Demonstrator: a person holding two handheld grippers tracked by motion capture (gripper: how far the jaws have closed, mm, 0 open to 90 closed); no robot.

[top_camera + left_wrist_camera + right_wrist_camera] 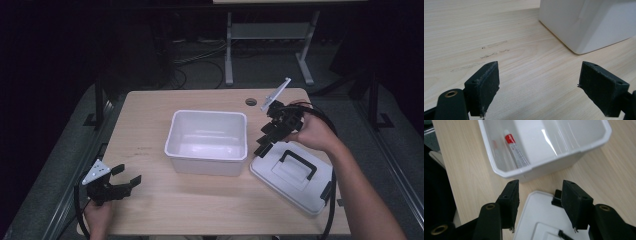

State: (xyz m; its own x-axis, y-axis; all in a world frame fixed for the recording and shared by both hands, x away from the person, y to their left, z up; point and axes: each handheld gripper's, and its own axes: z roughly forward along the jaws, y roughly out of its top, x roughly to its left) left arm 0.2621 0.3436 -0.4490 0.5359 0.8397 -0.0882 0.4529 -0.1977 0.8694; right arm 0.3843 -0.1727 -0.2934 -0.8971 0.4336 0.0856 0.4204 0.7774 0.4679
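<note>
While the person's forearms are entering from the near edge of the table (150, 210), the left hand (97, 215) is being cut off by the bottom of the high view, and the left gripper (127, 181) is resting low over the near left corner with its jaws standing wide apart and nothing between them. In the left gripper view bare wood is lying ahead of it, with faint scuff marks (490, 50) that are too smeared to read, and the white bin (207, 142) is sitting beyond, its top running out of that picture. A broad strip of free tabletop is separating this gripper from the bin. On the near right, the white lid (292, 175) with its black handle (298, 163) is lying flat just beside the bin, one corner reaching close to the table's right edge and partly covered by the right forearm. Above the lid's far end, the right gripper (262, 142) is hovering in the right hand (312, 132), released and gripping nothing, its jaws pointing toward the bin. In the right gripper view a red-capped tube (516, 149) is lying inside the bin against one wall; its print is too small to make out, and glare is washing out the bin's floor in the high view. Beyond the bin, the far table edge is staying open, save for a small round grommet (251, 102).
</note>
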